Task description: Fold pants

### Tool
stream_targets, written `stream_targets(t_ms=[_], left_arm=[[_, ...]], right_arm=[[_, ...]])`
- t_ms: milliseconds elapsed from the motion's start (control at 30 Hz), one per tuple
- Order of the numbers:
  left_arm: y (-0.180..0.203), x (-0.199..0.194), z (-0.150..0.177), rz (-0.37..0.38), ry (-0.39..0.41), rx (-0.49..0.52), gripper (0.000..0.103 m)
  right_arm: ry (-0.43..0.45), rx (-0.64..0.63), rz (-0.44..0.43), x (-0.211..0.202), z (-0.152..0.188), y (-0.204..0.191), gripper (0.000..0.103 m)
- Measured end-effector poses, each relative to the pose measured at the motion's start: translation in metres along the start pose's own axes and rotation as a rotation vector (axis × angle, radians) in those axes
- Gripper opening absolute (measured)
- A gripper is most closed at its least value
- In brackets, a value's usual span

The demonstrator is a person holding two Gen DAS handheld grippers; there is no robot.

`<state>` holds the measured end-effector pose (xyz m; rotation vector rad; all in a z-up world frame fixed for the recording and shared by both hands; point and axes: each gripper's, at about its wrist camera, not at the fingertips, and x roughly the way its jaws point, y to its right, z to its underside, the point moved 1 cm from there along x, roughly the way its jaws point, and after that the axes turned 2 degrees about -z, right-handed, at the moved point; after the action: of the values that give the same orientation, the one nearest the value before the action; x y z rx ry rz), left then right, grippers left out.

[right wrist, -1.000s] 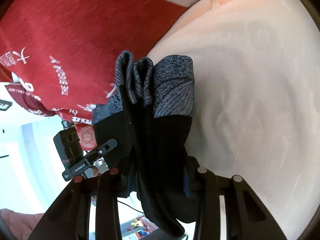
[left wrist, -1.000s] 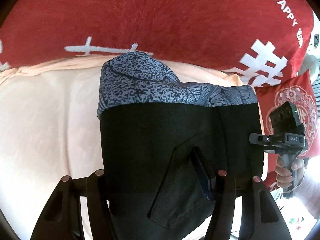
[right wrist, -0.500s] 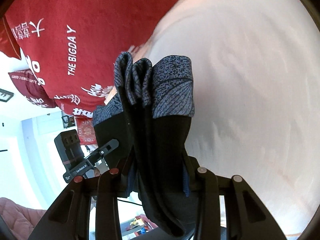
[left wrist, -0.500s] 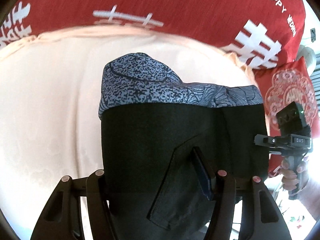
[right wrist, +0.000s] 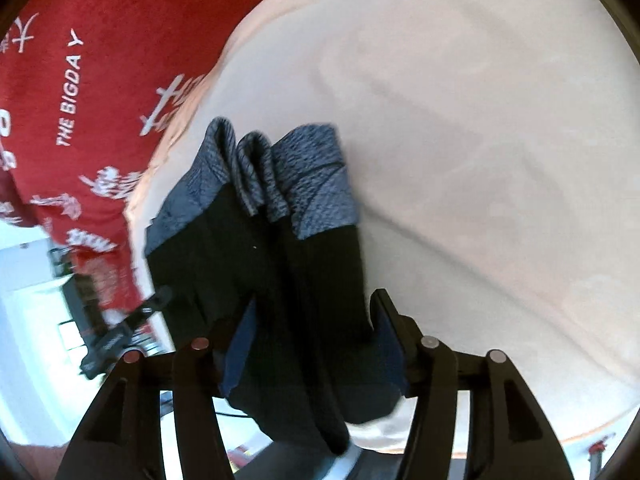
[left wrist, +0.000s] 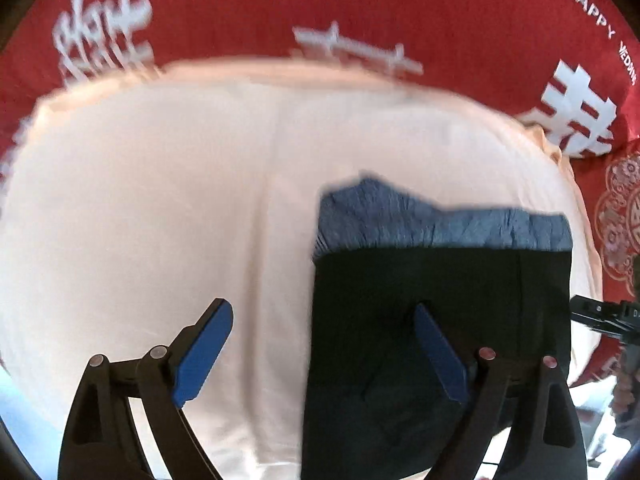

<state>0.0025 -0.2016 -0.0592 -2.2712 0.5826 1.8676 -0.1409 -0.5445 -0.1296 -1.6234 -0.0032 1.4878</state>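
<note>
The folded black pants (left wrist: 440, 280), with a blue-grey patterned waistband (left wrist: 440, 228), lie on the cream sheet (left wrist: 160, 200). My left gripper (left wrist: 322, 306) is opening wide. Its left pad (left wrist: 204, 352) hangs over bare sheet and its right pad (left wrist: 440, 356) over the black cloth, neither pressing. In the right wrist view the pants (right wrist: 280, 280) show as a stack of folds between the jaws of my right gripper (right wrist: 316, 296). These jaws are opening too, and both blue pads (right wrist: 240, 344) show beside the cloth.
A red cover with white characters (left wrist: 320, 8) runs along the far side of the cream sheet (right wrist: 480, 120). A red patterned cushion (left wrist: 616, 232) sits at the right. The other handheld gripper shows at the edge of each view (left wrist: 600, 316) (right wrist: 116, 328).
Both pairs of jaws were shut on the pants and have widened. The left gripper's left finger now stands clear of the cloth. The pants sit further right in the left wrist view.
</note>
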Motion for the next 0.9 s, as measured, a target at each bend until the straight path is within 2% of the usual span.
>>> stream_targets(t_ms=[33, 100, 133, 167, 267, 367, 500, 600, 733, 900], left_arm=[[0.002, -0.01, -0.005, 0.01, 0.024, 0.012, 0.093], [0.012, -0.021, -0.012, 0.053, 0.052, 0.037, 0.093], [0.021, -0.027, -0.016, 0.096, 0.062, 0.068, 0.093], [0.028, -0.029, -0.018, 0.127, 0.064, 0.091, 0.093], [0.051, -0.024, -0.02, 0.198, 0.061, 0.15, 0.093], [0.064, -0.001, -0.015, 0.204, 0.027, 0.163, 0.093], [0.054, 0.031, -0.001, 0.137, -0.008, 0.176, 0.093], [0.061, 0.032, 0.004, 0.098, -0.005, 0.236, 0.093], [0.064, 0.022, 0.005, 0.055, -0.012, 0.229, 0.093], [0.049, 0.0, 0.019, -0.006, -0.019, 0.184, 0.093]], right_arm=[[0.02, -0.007, 0.032, -0.007, 0.002, 0.0, 0.061], [0.064, -0.029, 0.096, -0.02, 0.003, -0.011, 0.039], [0.09, -0.048, 0.121, -0.027, 0.003, -0.02, 0.023], [0.112, -0.064, 0.133, -0.034, 0.002, -0.028, 0.021], [0.154, -0.11, 0.086, -0.043, -0.001, -0.045, 0.021], [0.135, -0.178, 0.094, -0.031, 0.001, -0.065, 0.021], [0.066, -0.201, 0.141, 0.006, 0.007, -0.069, 0.021], [0.08, -0.205, 0.15, 0.019, 0.008, -0.063, 0.016], [0.087, -0.201, 0.141, 0.015, 0.01, -0.066, 0.016], [0.11, -0.143, 0.228, -0.003, 0.018, -0.057, 0.02]])
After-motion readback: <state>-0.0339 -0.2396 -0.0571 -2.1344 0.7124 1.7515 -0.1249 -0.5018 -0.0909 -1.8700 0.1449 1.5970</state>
